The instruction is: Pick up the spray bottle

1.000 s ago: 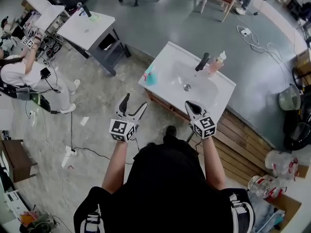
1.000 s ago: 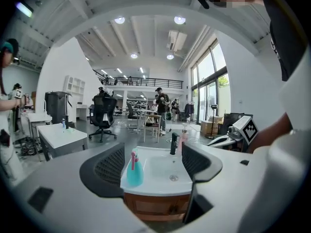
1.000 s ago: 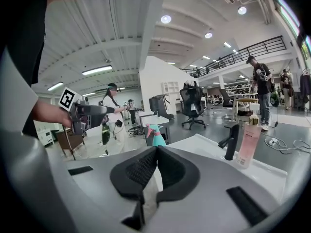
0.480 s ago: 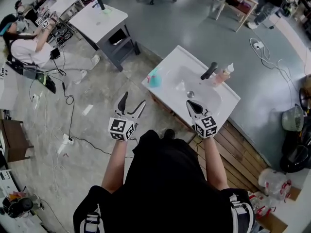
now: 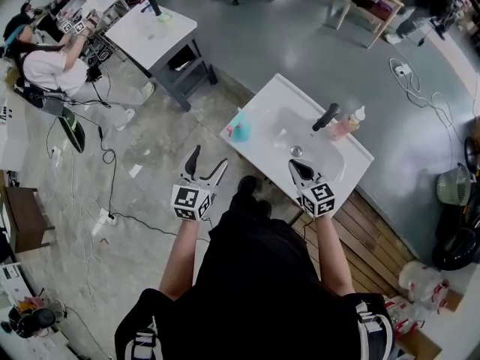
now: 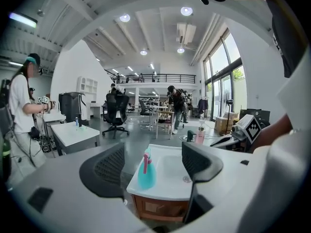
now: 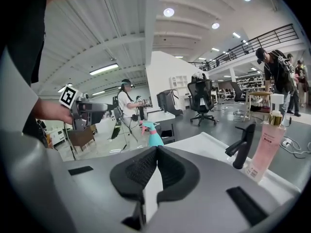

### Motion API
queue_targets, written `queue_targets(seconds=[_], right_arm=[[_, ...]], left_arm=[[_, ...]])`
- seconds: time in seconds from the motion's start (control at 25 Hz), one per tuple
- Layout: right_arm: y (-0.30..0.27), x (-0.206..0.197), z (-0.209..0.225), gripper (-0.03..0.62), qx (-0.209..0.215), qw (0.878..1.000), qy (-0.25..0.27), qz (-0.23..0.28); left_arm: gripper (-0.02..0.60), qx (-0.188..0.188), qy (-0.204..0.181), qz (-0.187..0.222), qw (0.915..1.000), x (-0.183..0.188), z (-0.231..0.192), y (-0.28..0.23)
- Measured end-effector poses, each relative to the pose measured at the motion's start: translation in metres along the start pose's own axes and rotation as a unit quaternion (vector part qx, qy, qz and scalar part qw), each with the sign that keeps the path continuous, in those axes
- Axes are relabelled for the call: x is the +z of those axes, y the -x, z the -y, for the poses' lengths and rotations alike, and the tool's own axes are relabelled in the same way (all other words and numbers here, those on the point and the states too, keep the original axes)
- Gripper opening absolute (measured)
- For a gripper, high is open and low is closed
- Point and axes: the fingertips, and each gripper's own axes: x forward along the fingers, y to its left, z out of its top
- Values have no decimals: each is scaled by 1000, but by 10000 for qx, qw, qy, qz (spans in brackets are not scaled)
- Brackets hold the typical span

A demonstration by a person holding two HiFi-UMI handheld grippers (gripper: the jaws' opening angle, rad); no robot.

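A teal spray bottle [image 5: 239, 131] with a pink trigger stands on the left corner of a white sink unit [image 5: 264, 105]. In the left gripper view the spray bottle [image 6: 146, 172] shows between the two jaws, some way ahead. My left gripper [image 5: 205, 163] is open, held in the air short of the sink's left corner. My right gripper [image 5: 297, 166] is shut with nothing in it, over the sink's near edge. The right gripper view shows the spray bottle [image 7: 152, 134] beyond the closed jaws.
A black faucet [image 5: 325, 116] and a pink pump bottle [image 5: 348, 122] stand at the back of the sink basin. A white table [image 5: 150, 32] stands behind to the left, with a seated person [image 5: 52, 64] beside it. Wooden decking [image 5: 382, 223] lies right of the sink.
The sink unit has come slightly nearer to both grippers as I step toward it. Both grippers keep their poses, left open and right shut.
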Motion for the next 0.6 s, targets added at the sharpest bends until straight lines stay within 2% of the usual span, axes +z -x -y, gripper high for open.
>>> queue_targets(seconds=[0.36, 0.6], right_arm=[[-44, 16, 15, 17, 96, 9988, 343, -333], [-55, 26, 38, 15, -133, 9986, 290, -431]], left_arm=[[350, -354, -188, 107, 9991, 14, -16, -62], [350, -584, -189, -26, 9981, 10, -22, -91]])
